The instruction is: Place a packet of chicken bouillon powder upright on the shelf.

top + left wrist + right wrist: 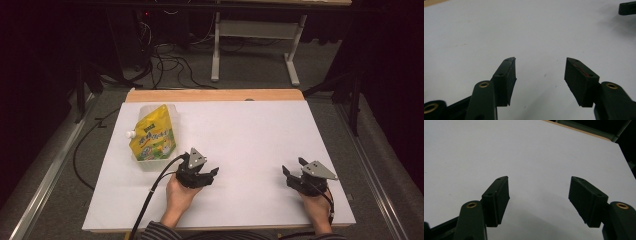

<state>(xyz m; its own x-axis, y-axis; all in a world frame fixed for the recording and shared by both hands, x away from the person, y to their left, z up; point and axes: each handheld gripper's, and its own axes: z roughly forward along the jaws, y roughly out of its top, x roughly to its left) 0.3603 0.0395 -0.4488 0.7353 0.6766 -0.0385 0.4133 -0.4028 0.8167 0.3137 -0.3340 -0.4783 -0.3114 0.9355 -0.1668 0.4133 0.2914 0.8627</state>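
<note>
"Where is the yellow pouch [153, 137]?"

"On the far left of the counter [250, 130], lying in a clear tray [150, 164]. Its long side runs from near to far."

"Which claw is closer?"

"The left claw [209, 176]. The pouch lies just to its far left. The right claw [289, 172] is well apart from it."

"Are they holding anything?"

"No. Both claws stand apart with nothing in them."

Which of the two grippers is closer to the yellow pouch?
The left gripper: it sits just right of the yellow pouch in its clear tray, while the right gripper rests far across the table.
</note>
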